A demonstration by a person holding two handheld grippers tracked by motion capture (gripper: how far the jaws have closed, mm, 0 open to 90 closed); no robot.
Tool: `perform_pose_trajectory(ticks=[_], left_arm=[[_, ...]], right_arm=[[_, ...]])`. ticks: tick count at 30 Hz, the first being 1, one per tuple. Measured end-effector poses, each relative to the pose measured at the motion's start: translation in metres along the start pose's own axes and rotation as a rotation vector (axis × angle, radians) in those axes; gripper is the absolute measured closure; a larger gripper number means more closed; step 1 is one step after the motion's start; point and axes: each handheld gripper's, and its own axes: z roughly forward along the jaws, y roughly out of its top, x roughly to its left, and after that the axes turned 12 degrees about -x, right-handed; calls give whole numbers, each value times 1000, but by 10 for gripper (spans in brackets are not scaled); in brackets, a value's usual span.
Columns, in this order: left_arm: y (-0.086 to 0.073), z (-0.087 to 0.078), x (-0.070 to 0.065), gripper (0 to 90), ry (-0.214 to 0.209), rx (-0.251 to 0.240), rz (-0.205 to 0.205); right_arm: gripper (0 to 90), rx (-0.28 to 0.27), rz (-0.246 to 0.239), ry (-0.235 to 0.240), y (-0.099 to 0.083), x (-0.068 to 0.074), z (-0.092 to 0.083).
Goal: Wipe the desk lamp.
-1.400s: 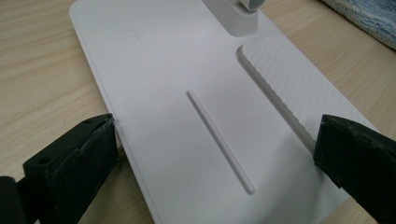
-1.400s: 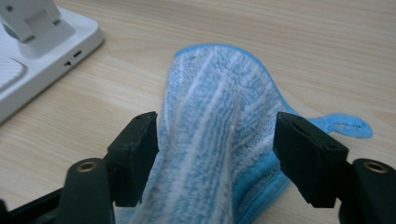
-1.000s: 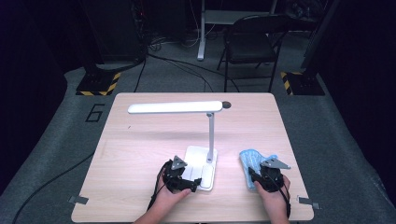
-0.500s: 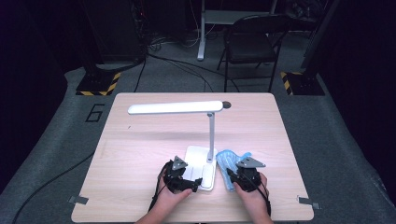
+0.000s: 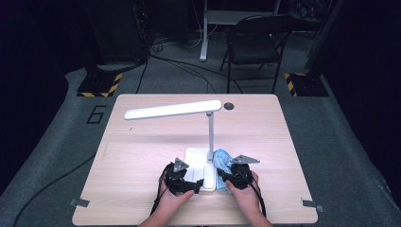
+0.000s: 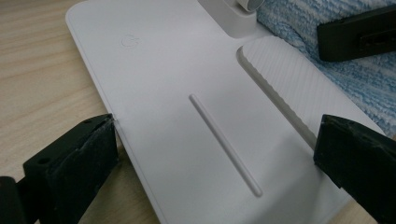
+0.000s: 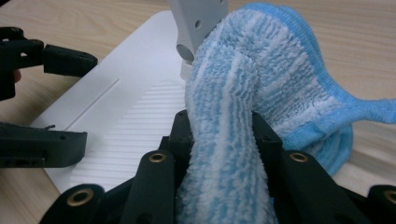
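1. Lamp base sits near the bench near edge, centre; open wood left, right and far.
2. Left gripper straddles the base's near end, jaws at both side edges, pressing.
3. Right gripper jaws, just been closing, pinch a fold of blue striped cloth.
4. Cloth is bunched against the lamp post, at the base's right edge.
5. Lamp head overhangs the far-left bench; chair beyond it.
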Motion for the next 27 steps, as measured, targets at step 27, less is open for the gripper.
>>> perform_pose_trajectory(ticks=[27], left_arm=[[0,2,-4,1,43,-9,-34]], right_arm=[[672,11,-71,12,-9,16,-9]])
